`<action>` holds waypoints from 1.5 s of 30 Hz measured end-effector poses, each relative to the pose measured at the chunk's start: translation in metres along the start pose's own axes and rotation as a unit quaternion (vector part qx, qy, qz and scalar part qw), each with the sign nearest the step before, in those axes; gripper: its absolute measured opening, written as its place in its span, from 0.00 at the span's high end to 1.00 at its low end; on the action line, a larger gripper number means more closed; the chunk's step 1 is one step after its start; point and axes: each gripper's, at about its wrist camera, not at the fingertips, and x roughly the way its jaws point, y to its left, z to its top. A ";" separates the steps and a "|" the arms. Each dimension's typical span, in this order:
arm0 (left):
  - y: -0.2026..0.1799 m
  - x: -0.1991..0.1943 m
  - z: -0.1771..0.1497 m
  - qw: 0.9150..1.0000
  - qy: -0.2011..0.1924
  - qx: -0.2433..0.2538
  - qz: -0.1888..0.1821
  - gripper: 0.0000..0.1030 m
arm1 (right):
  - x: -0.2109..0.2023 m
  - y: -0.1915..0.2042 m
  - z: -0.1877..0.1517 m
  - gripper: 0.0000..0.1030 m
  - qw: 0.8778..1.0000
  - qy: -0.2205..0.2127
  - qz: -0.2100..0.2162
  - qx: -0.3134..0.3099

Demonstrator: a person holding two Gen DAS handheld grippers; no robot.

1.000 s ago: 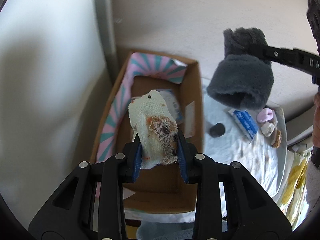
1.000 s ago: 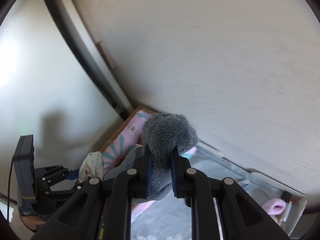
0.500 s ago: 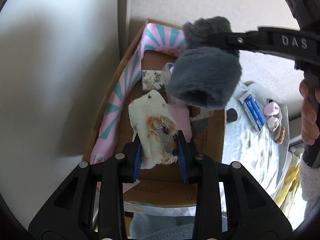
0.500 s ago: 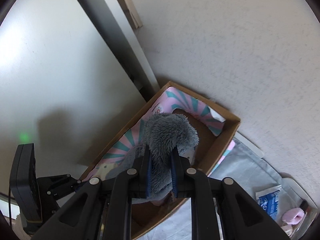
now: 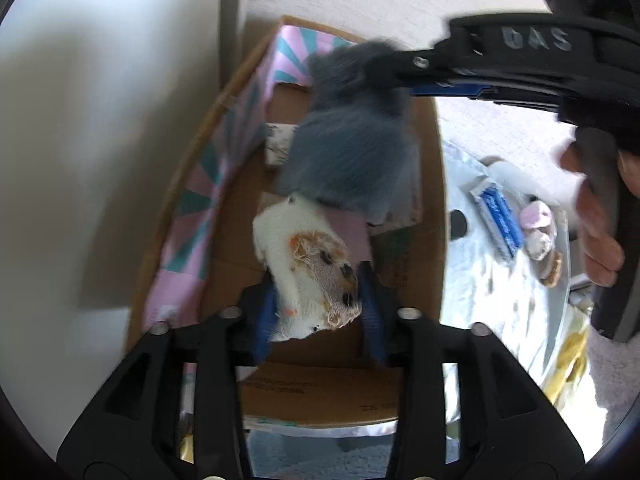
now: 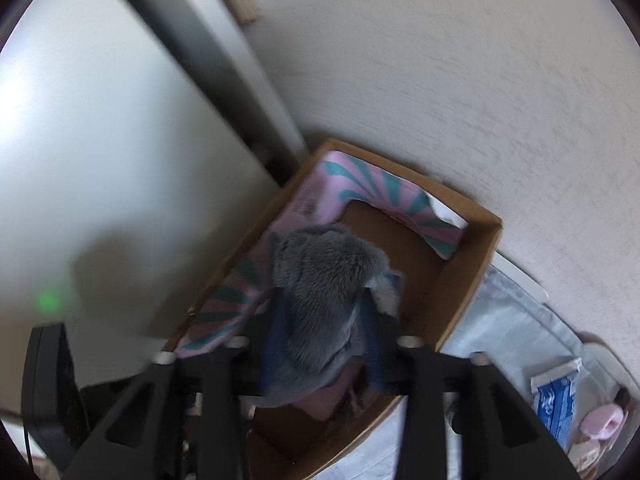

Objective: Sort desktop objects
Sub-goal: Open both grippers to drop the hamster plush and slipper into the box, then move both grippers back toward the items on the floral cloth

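Release of two soft items over the box.
Both grippers hang over the cardboard box (image 5: 430,184). The left gripper (image 5: 318,304) is opening, the stained cloth (image 5: 304,268) loose between its jaws; the right gripper (image 6: 324,344) is opening around the grey plush (image 6: 320,280). Good practice: keep each hand inside the box walls and let the jaws spread fully, so neither item snags a pad or falls on the tray (image 5: 560,320) at right.

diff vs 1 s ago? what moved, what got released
Both tongs came down over the cardboard box. The left tongs are opening around the stained white cloth, and the right tongs are opening around the grey plush; both items sit loose between the jaws, above the box. The box, its pink-teal liner and the blue packet beside it stayed put.
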 end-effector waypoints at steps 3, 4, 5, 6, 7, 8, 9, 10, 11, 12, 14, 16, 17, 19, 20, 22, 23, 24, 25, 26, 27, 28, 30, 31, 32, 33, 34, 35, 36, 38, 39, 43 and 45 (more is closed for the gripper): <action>-0.009 0.000 -0.002 1.000 -0.011 0.017 0.024 0.00 | -0.010 -0.012 -0.004 0.34 0.999 -0.021 -0.015 0.038; -0.011 0.001 -0.002 0.999 -0.013 0.023 0.029 0.00 | -0.015 -0.017 -0.007 0.34 0.998 -0.028 -0.029 0.049; -0.014 0.003 -0.003 0.999 -0.012 0.027 0.029 0.00 | -0.019 -0.020 -0.009 0.34 0.997 -0.031 -0.043 0.052; -0.016 0.003 -0.004 0.999 -0.012 0.029 0.027 0.00 | -0.023 -0.022 -0.011 0.34 0.996 -0.034 -0.057 0.053; -0.018 0.005 -0.004 0.999 -0.012 0.031 0.025 0.00 | -0.029 -0.025 -0.014 0.34 0.995 -0.040 -0.067 0.055; -0.021 0.006 -0.004 0.999 -0.013 0.031 0.026 0.00 | -0.035 -0.027 -0.016 0.34 0.995 -0.046 -0.071 0.056; -0.024 0.005 -0.004 0.999 -0.014 0.032 0.027 0.00 | -0.043 -0.029 -0.020 0.34 0.994 -0.055 -0.073 0.059; -0.027 0.006 -0.005 0.999 -0.016 0.034 0.026 0.00 | -0.049 -0.032 -0.023 0.34 0.993 -0.063 -0.072 0.062; -0.032 0.004 -0.005 0.999 -0.017 0.035 0.025 0.00 | -0.054 -0.033 -0.026 0.34 0.993 -0.069 -0.072 0.065; -0.034 0.005 -0.002 0.999 -0.018 0.038 0.024 0.00 | -0.061 -0.036 -0.030 0.34 0.992 -0.076 -0.072 0.069; -0.037 0.005 0.001 0.999 -0.021 0.044 0.022 0.00 | -0.067 -0.041 -0.034 0.34 0.991 -0.084 -0.074 0.074; -0.044 0.007 0.003 0.998 -0.023 0.051 0.022 0.00 | -0.077 -0.046 -0.038 0.34 0.990 -0.091 -0.078 0.077; -0.047 0.007 0.004 0.998 -0.025 0.054 0.023 0.00 | -0.080 -0.047 -0.039 0.34 0.989 -0.094 -0.080 0.078; -0.052 0.006 0.006 0.998 -0.028 0.058 0.019 0.00 | -0.089 -0.050 -0.045 0.34 0.988 -0.103 -0.086 0.078; -0.055 0.004 0.007 0.998 -0.030 0.060 0.016 0.00 | -0.092 -0.052 -0.046 0.34 0.987 -0.106 -0.092 0.076; -0.061 -0.002 0.008 0.997 -0.034 0.065 0.012 0.00 | -0.100 -0.054 -0.052 0.34 0.986 -0.111 -0.106 0.071; -0.064 -0.004 0.009 0.997 -0.037 0.068 0.012 0.00 | -0.104 -0.056 -0.056 0.34 0.985 -0.112 -0.110 0.069; -0.067 -0.006 0.010 0.996 -0.042 0.071 0.013 0.00 | -0.108 -0.058 -0.060 0.34 0.985 -0.112 -0.109 0.068; -0.069 -0.011 0.010 0.996 -0.048 0.073 0.016 0.00 | -0.111 -0.059 -0.063 0.34 0.986 -0.112 -0.105 0.069; -0.072 -0.014 0.010 0.996 -0.054 0.076 0.015 0.00 | -0.113 -0.060 -0.067 0.34 0.986 -0.111 -0.102 0.070; -0.075 -0.017 0.010 0.995 -0.058 0.078 0.011 0.00 | -0.116 -0.062 -0.073 0.34 0.986 -0.110 -0.105 0.073; -0.077 -0.019 0.010 0.995 -0.062 0.078 0.006 0.00 | -0.119 -0.064 -0.077 0.34 0.985 -0.111 -0.109 0.072; -0.082 -0.022 0.012 0.995 -0.069 0.078 0.004 0.00 | -0.126 -0.069 -0.090 0.34 0.983 -0.115 -0.119 0.076; -0.085 -0.023 0.012 0.994 -0.071 0.079 0.009 0.00 | -0.129 -0.072 -0.095 0.34 0.983 -0.118 -0.119 0.081; -0.087 -0.024 0.013 0.994 -0.073 0.081 0.015 0.00 | -0.131 -0.075 -0.100 0.34 0.982 -0.120 -0.116 0.085; -0.091 -0.025 0.014 0.993 -0.075 0.084 0.020 0.00 | -0.135 -0.078 -0.106 0.34 0.981 -0.125 -0.114 0.091; -0.093 -0.025 0.014 0.993 -0.077 0.086 0.022 0.00 | -0.139 -0.083 -0.113 0.34 0.980 -0.130 -0.114 0.099; -0.096 -0.025 0.015 0.993 -0.079 0.088 0.024 0.00 | -0.142 -0.086 -0.117 0.34 0.979 -0.132 -0.116 0.104; -0.099 -0.024 0.015 0.993 -0.079 0.089 0.023 0.00 | -0.146 -0.091 -0.124 0.34 0.977 -0.134 -0.120 0.112; -0.104 -0.023 0.015 0.993 -0.076 0.094 0.019 0.00 | -0.152 -0.099 -0.133 0.34 0.974 -0.137 -0.128 0.125; -0.107 -0.023 0.014 0.992 -0.076 0.097 0.020 0.00 | -0.157 -0.106 -0.140 0.34 0.972 -0.141 -0.130 0.135; -0.120 -0.024 0.011 0.990 -0.079 0.116 0.024 0.00 | -0.173 -0.125 -0.163 0.34 0.965 -0.147 -0.141 0.165; -0.127 -0.024 0.010 0.989 -0.083 0.124 0.022 0.00 | -0.180 -0.134 -0.174 0.34 0.961 -0.148 -0.154 0.172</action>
